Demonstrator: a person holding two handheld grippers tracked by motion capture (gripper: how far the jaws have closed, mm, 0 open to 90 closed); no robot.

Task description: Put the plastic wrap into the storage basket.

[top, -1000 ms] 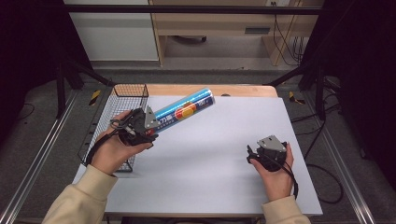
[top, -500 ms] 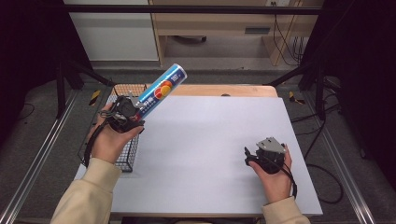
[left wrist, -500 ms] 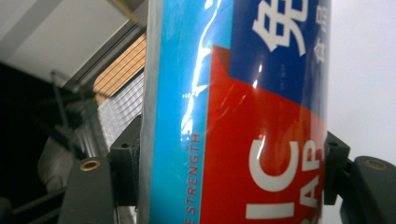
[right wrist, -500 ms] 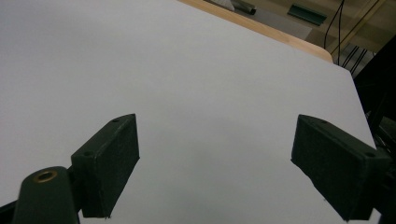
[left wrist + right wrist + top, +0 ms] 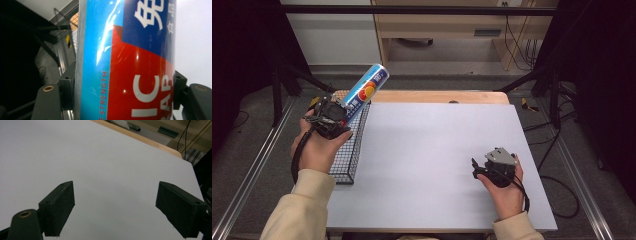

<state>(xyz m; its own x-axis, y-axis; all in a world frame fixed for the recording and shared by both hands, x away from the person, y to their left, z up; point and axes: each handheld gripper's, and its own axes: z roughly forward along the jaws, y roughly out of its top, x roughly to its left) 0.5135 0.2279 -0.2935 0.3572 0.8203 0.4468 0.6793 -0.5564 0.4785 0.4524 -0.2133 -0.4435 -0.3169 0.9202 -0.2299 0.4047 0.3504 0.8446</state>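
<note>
The left claw (image 5: pixel 343 111) is clamping a long glossy tube (image 5: pixel 366 92) — a blue, red and white cartridge-like cylinder with printed lettering — and holding it tilted up and to the right at the upper left of the high view, above the far end of the black wire basket (image 5: pixel 347 159). In the left gripper view the tube (image 5: pixel 127 60) is sitting between both pads near its lower end, so most of its length is hanging out beyond the grip. That is the likely trouble: the slick, rounded wall could be pivoting or sliding in the foam-faced jaws, and a tilt on lowering might be catching the basket's thin mesh rim instead of dropping inside. The right claw (image 5: pixel 478 169) is resting at the lower right on the smooth, pale grey surface (image 5: pixel 437 150), its matte black pads (image 5: pixel 60 205) standing moderately apart with nothing between them — too far off to steady the tube.
</note>
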